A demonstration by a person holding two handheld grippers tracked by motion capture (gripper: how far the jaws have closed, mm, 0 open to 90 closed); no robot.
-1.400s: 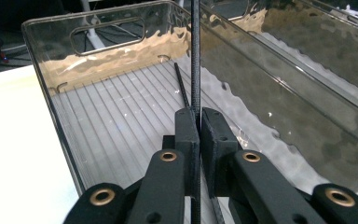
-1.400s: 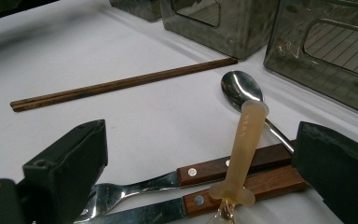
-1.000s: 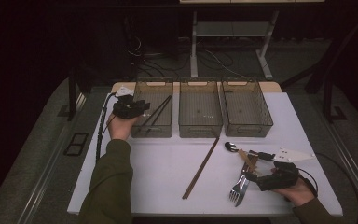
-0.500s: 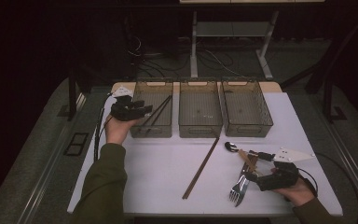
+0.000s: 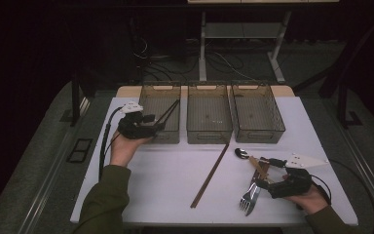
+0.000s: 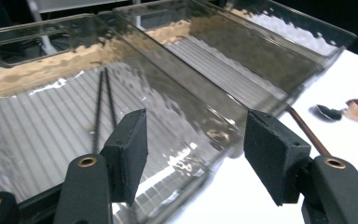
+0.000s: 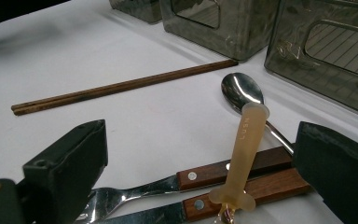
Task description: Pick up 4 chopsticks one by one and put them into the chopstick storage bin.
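I am holding my left gripper (image 6: pixel 193 163) wide over the bin (image 6: pixel 42 116); it could bump the wall.

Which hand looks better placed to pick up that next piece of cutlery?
Probably the right: its claw is open around the fork handles, while the left claw hovers open at the bin.

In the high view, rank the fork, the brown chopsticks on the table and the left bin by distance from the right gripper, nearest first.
From the right gripper:
1. Fork, beside it, toward the table's front edge.
2. Brown chopsticks, mid-table, to its left.
3. Left bin, far back-left, by the left gripper.
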